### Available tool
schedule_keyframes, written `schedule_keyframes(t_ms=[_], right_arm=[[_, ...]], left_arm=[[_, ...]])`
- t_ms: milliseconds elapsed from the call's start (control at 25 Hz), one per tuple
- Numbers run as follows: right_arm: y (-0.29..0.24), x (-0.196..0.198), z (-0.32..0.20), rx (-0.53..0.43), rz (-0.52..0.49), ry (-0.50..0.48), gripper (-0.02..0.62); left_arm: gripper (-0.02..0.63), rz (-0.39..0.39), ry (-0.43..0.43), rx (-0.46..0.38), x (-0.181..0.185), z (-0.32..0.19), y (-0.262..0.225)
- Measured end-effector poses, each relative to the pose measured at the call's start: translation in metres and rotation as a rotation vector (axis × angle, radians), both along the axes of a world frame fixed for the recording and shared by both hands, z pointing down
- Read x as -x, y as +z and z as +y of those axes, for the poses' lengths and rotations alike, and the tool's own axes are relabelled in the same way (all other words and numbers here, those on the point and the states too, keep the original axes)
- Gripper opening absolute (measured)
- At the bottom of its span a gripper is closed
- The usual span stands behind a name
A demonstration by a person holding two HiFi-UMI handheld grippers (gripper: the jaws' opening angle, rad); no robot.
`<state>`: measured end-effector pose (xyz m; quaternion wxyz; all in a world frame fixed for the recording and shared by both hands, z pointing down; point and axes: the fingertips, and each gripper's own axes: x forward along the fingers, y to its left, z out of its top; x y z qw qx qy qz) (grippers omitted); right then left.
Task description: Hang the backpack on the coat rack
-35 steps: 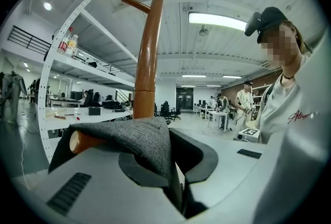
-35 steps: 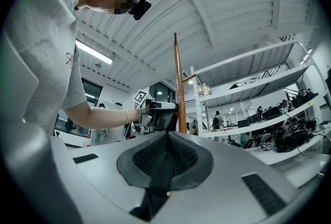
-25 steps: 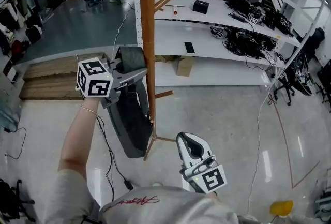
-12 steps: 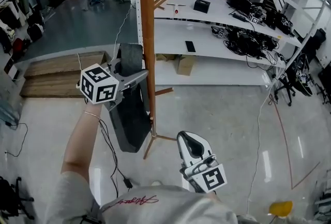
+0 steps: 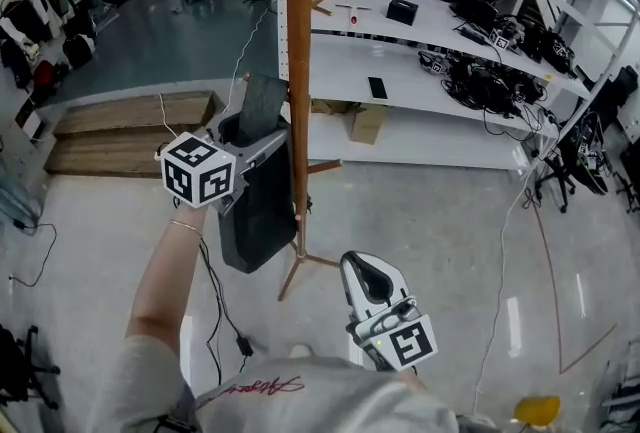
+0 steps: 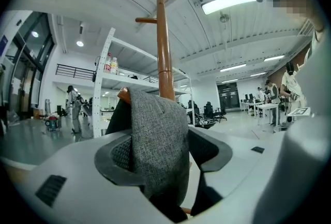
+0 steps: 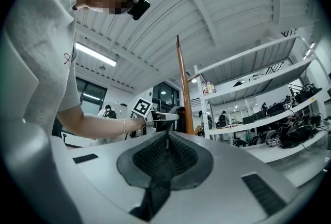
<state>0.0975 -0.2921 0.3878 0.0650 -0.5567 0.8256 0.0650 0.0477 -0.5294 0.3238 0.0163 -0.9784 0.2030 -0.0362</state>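
- Head view, left: the left gripper (image 5: 258,149) is shown with fingers opening, the backpack's (image 5: 255,216) grey strap (image 6: 158,140) loose between them.
- Centre: the backpack is hung beside the coat rack (image 5: 298,71) pole.
- Right: the right gripper (image 5: 365,273) fingers are closed on nothing.

A large open lab or workshop hall: long white shelves (image 5: 415,46) loaded with tangled cables and black gear (image 5: 482,86); a polished grey floor (image 5: 450,241); strip lights (image 6: 230,2) on a ribbed white ceiling; people (image 6: 270,94) standing at far tables.
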Motion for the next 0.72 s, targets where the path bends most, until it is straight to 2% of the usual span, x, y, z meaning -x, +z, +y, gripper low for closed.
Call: schedule_keyframes(t_ms=[360, 560, 720], right_arm=[[-0.001, 0.005, 0.023, 0.009, 0.013, -0.023, 0.023], [0.001, 0.005, 0.037, 0.007, 0.017, -0.020, 0.023], [-0.002, 0.008, 0.049, 0.002, 0.019, -0.031, 0.023]], left_arm=[[0.320, 0.000, -0.225, -0.066, 0.015, 0.000, -0.005], [0.325, 0.007, -0.285, -0.081, 0.021, 0.010, -0.004], [0.324, 0.042, -0.286, -0.074, 0.027, 0.032, -0.009]])
